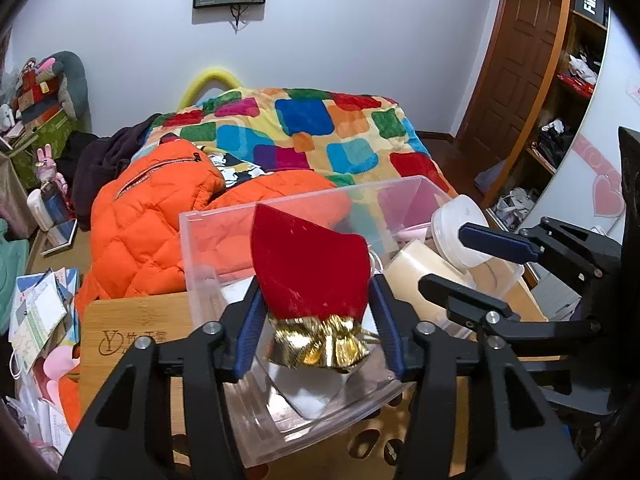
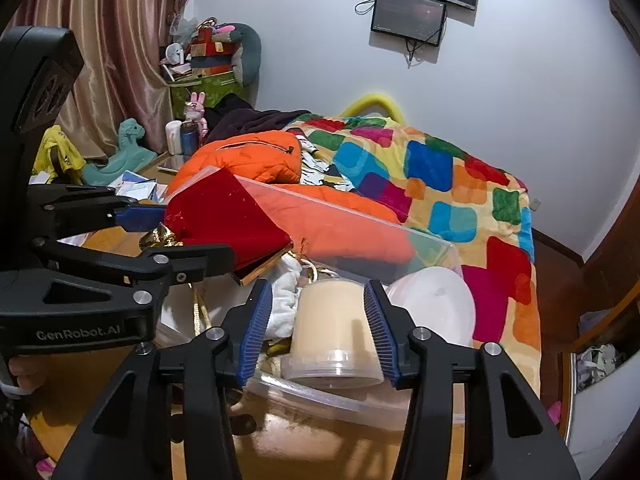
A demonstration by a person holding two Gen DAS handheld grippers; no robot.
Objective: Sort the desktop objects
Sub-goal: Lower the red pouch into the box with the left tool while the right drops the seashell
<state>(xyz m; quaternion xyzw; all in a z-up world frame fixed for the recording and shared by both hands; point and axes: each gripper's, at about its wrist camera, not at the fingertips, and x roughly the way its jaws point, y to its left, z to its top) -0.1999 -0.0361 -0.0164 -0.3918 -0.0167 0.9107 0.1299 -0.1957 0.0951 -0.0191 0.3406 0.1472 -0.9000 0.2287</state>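
Note:
A red velvet pouch (image 1: 312,264) with a gold neck stands between the blue pads of my left gripper (image 1: 316,284), above a clear plastic box (image 1: 224,216). The pads stand slightly off the pouch, so this gripper is open. In the right wrist view, my right gripper (image 2: 317,286) straddles a cream-coloured jar (image 2: 332,320) lying in the clear box (image 2: 360,216). A gap shows at its left pad, so it is open too. The left gripper (image 2: 192,236) and the pouch (image 2: 224,216) appear at the left there. The right gripper (image 1: 468,264) shows at the right of the left wrist view.
A white round container (image 2: 436,304) lies beside the jar in the box, with white cloth and gold cord. The box sits on a wooden desk (image 1: 132,320). Behind it are an orange jacket (image 1: 152,224) and a bed with a colourful blanket (image 1: 320,128). Papers (image 1: 40,312) lie at the left.

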